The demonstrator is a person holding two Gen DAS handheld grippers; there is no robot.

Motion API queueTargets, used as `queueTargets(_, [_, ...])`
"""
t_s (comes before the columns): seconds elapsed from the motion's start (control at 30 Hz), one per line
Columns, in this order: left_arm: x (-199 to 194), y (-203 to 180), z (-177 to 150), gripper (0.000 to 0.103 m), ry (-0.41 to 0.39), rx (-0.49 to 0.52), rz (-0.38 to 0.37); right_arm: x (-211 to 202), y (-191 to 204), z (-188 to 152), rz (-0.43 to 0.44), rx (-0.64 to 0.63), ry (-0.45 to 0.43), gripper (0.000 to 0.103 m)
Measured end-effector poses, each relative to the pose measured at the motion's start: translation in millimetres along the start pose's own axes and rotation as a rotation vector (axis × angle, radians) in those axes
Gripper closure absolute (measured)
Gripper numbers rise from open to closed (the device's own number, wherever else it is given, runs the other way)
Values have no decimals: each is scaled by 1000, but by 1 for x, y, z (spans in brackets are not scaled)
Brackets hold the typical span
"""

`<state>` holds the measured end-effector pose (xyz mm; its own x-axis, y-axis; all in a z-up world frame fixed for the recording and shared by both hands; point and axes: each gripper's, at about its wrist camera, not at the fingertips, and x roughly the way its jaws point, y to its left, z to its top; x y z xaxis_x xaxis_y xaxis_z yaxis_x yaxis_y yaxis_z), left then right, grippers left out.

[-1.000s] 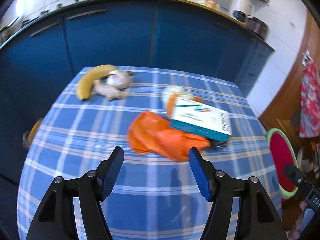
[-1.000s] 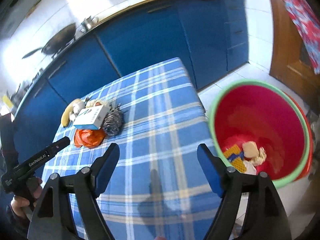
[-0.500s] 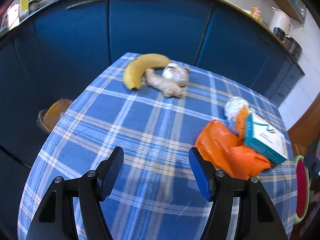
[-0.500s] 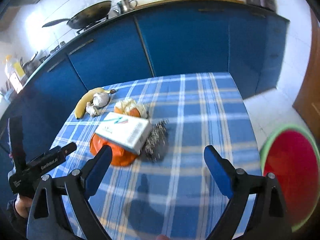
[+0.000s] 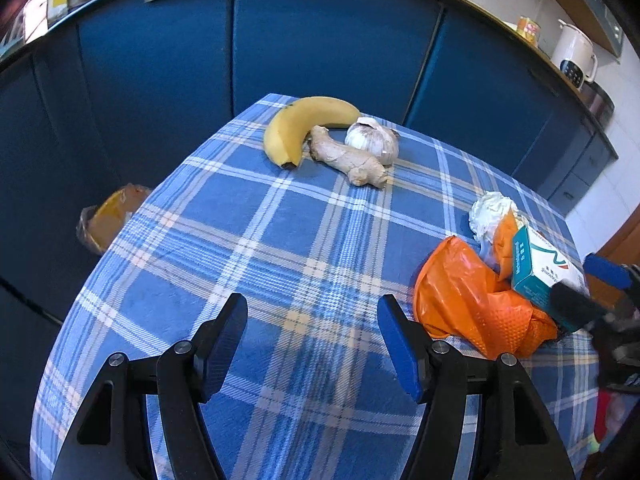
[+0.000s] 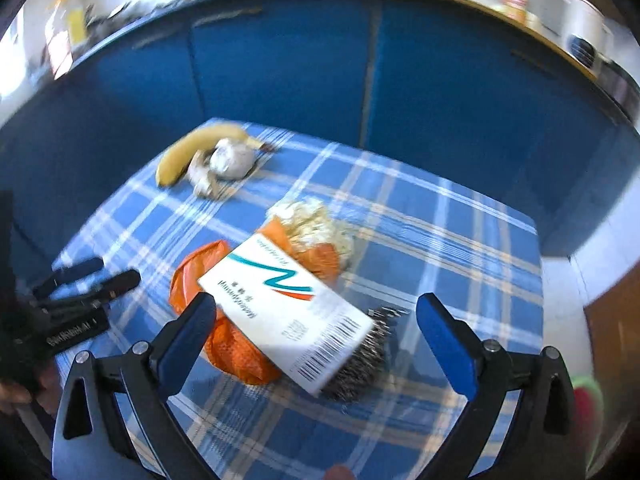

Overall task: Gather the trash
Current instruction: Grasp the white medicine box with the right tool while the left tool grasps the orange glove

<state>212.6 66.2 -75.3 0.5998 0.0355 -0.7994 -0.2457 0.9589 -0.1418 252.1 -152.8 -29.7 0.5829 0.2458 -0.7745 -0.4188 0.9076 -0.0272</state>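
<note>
The right gripper (image 6: pixel 316 322) had just been opening, jaws wide above a white box (image 6: pixel 286 312); the left gripper (image 5: pixel 312 336) hung open, empty.

You face blue cabinets (image 5: pixel 328 40) at twelve o'clock; worktop (image 5: pixel 472 4) above, white kettle (image 5: pixel 574 58) at two o'clock. Blue checked tablecloth (image 5: pixel 256 248) below. Tiled wall bright.

A home kitchen. Blue cabinets (image 5: pixel 320 44) run under a worktop behind the table with the checked cloth (image 5: pixel 280 248); a white kettle (image 5: pixel 574 58) and a tin (image 5: pixel 528 30) stand on the worktop, and a banana (image 5: pixel 298 128), ginger (image 5: pixel 348 158) and garlic (image 5: pixel 374 140) lie at the table's far end.
</note>
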Motion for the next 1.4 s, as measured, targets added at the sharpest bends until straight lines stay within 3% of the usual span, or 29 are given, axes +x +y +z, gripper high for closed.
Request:
queueTargets(0.1, [-2,3,0,34,2,-8,-3,12,7,0,-3,-45,62,8])
queueTargets(0.2, [-3,4,-1,34,3,-11,-4,17,9,-2,36,-34,86,28])
queueTargets(0.4, [-7,5,-3,34,0,-13,-5,12,10,-10,114,5,69,32])
queueTargets(0.57, [-10,2,-5,34,-3,-2,-10,-5,13,-16,129,28,21,34])
queueTargets(0.9, [-21,-23,-8,34,-2,59,-58,-53,4,-33,93,141,-94,35])
queueTargets(1.4, [-25,-87,-16,34,12,235,-207,-85,-41,-95,40,367,-78,35])
